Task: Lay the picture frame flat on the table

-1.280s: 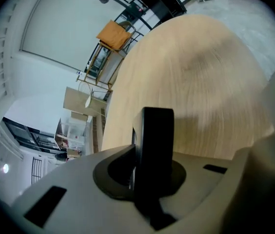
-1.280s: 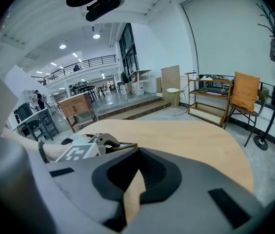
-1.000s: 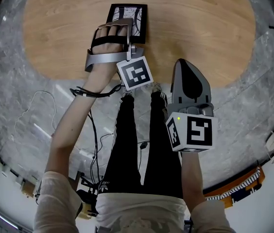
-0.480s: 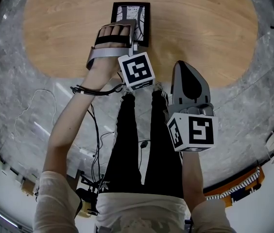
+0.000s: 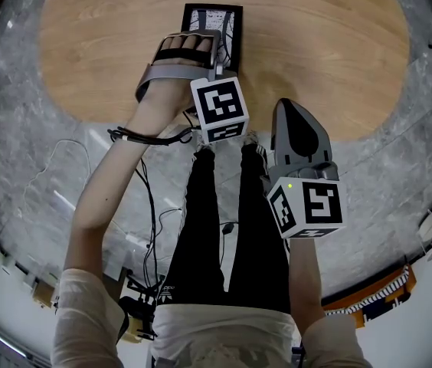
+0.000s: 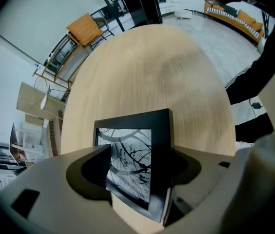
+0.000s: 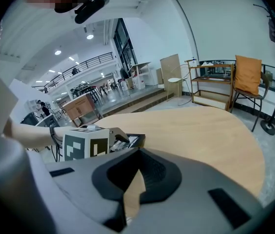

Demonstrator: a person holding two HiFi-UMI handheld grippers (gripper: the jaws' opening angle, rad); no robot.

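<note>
Picture frame (image 5: 214, 23): black border, black-and-white branch print, lying face up on the oval wooden worktop (image 5: 323, 44), towards its near edge and left of centre. From the left gripper view its near edge shows some thickness; whether that edge rests fully on the wood is hard to judge.

Left claw (image 6: 133, 186): pointing steeply down over the near end of the frame. Its jaws have just been opening and now stand wide apart, one to each side of the frame, the pads apparently clear of the border. The person's left hand (image 5: 185, 46) is strapped into the silver handle, with the marker cube (image 5: 219, 110) just behind it.

Right claw (image 7: 129, 194): jaws together, nothing between them, held over the near edge of the worktop to the right of the frame and well apart from it. Its own cube (image 5: 308, 208) sits behind, a small green light on top.

Surroundings: grey marbled floor (image 5: 407, 167), the person's black trousers (image 5: 208, 228), loose cables (image 5: 145, 198) at the left.
</note>
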